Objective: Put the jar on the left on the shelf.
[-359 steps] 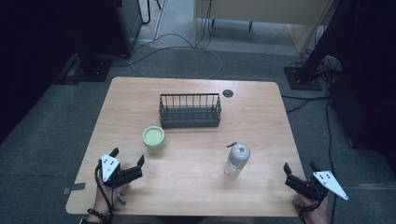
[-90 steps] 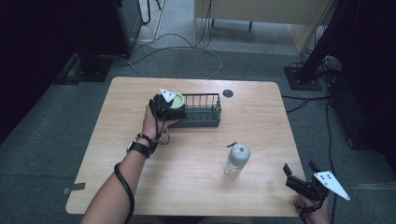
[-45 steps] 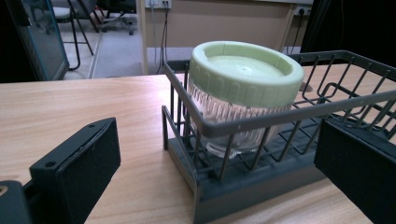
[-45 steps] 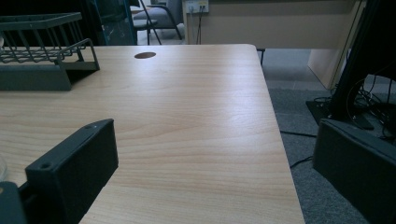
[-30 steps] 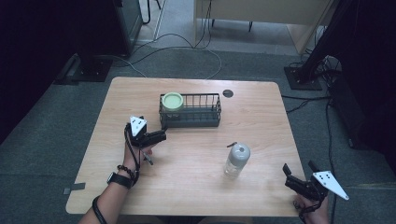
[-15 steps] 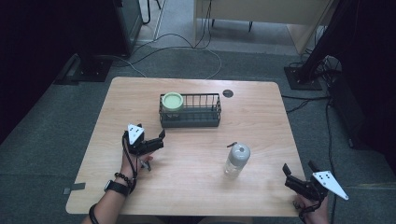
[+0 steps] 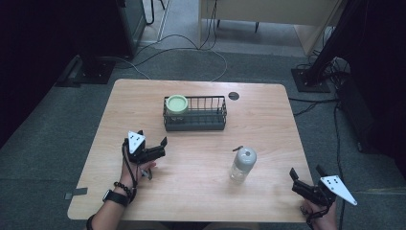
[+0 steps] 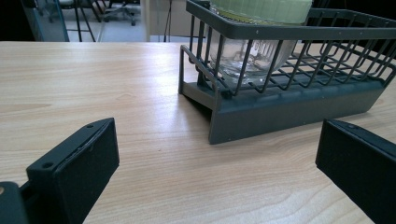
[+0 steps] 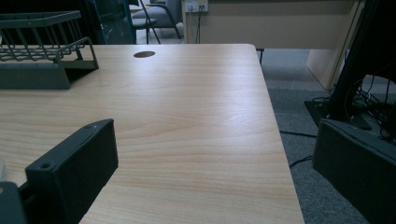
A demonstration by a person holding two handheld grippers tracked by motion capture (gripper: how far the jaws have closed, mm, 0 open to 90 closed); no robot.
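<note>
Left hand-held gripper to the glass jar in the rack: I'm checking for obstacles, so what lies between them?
Bare wooden table, then the wire rack's wall, seen in the left gripper view, before the glass jar. The left hand-held gripper is open.

Jar (image 7: 176, 106) in the basket's (image 7: 201, 125) left end, bottle (image 7: 242, 165) nearer on the table (image 7: 268, 124), to the right.

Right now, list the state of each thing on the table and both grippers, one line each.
glass jar: upright in the rack's left end, green lid on.
wire rack: upright, otherwise empty.
bottle: upright on the table, capped.
left gripper: open, empty.
right gripper: open, empty.
</note>
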